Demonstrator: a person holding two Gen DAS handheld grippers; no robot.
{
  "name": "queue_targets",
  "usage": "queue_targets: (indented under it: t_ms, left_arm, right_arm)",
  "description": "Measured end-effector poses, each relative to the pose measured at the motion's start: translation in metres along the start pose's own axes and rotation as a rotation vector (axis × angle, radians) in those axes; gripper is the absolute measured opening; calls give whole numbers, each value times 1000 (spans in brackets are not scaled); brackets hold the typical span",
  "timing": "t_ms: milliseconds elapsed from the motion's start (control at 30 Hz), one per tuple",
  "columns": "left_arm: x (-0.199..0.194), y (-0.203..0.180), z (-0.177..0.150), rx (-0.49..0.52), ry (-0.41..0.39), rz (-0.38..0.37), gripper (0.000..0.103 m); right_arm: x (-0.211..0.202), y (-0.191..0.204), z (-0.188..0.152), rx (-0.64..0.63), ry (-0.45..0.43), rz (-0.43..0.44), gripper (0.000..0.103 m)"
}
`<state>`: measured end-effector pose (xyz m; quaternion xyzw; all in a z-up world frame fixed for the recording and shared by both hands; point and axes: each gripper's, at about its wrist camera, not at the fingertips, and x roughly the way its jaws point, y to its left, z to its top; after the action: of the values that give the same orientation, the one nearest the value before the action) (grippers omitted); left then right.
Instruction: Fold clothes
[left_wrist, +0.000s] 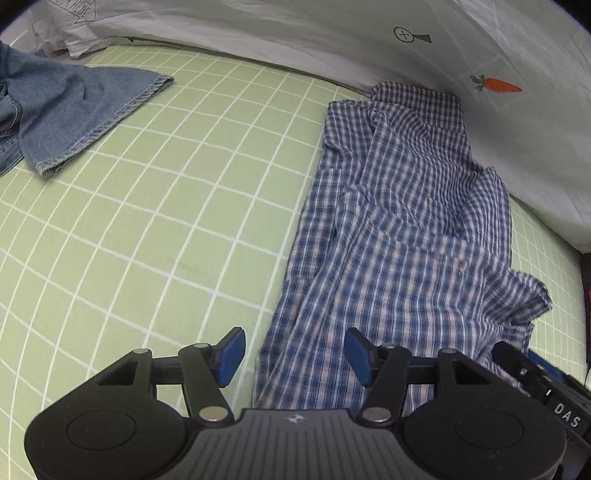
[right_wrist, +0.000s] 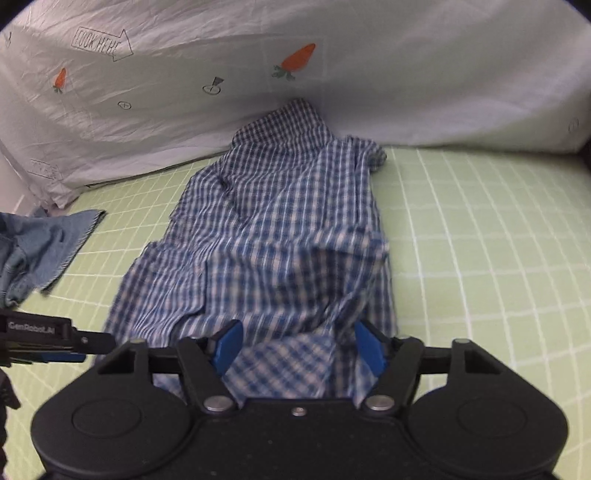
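Observation:
A blue-and-white checked shirt (left_wrist: 406, 236) lies crumpled lengthwise on the green gridded bedsheet (left_wrist: 166, 221), its collar end against the back. My left gripper (left_wrist: 295, 356) hangs open over the shirt's near left edge; the left pad is above bare sheet, the right pad above cloth. In the right wrist view the same shirt (right_wrist: 288, 229) runs away from me. My right gripper (right_wrist: 299, 350) stands open over its near hem, with a rumpled fold of cloth between the blue pads (right_wrist: 227, 349). Each gripper's body shows at the edge of the other's view.
A blue denim garment (left_wrist: 74, 110) lies bunched at the far left of the bed (right_wrist: 37, 243). A white sheet printed with carrots (left_wrist: 369, 37) hangs along the back (right_wrist: 332, 92). Green sheet (right_wrist: 480, 258) stretches to the shirt's right.

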<state>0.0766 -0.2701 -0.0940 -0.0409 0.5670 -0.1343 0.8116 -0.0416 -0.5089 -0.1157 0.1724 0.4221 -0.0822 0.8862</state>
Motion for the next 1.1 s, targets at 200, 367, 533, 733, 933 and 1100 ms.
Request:
queue_targets:
  t_ms: [200, 367, 533, 733, 933, 1100]
  left_arm:
    - [-13, 2, -17, 21, -1, -7, 60]
    - [-21, 5, -15, 24, -27, -10, 60]
    - [-24, 8, -11, 11, -41, -7, 62]
    - [-18, 12, -12, -4, -27, 2, 64]
    - [-10, 12, -13, -9, 12, 16, 65]
    - [-10, 10, -16, 9, 12, 15, 62]
  right_arm:
    - [4, -1, -9, 67, 50, 74, 2]
    - [-1, 2, 30, 127, -63, 162, 2]
    - [-13, -9, 49, 296, -232, 326, 65]
    - [-18, -22, 20, 251, -167, 132, 64]
    - [-7, -45, -16, 290, -31, 24, 60]
    - [-17, -46, -19, 263, -37, 57, 2]
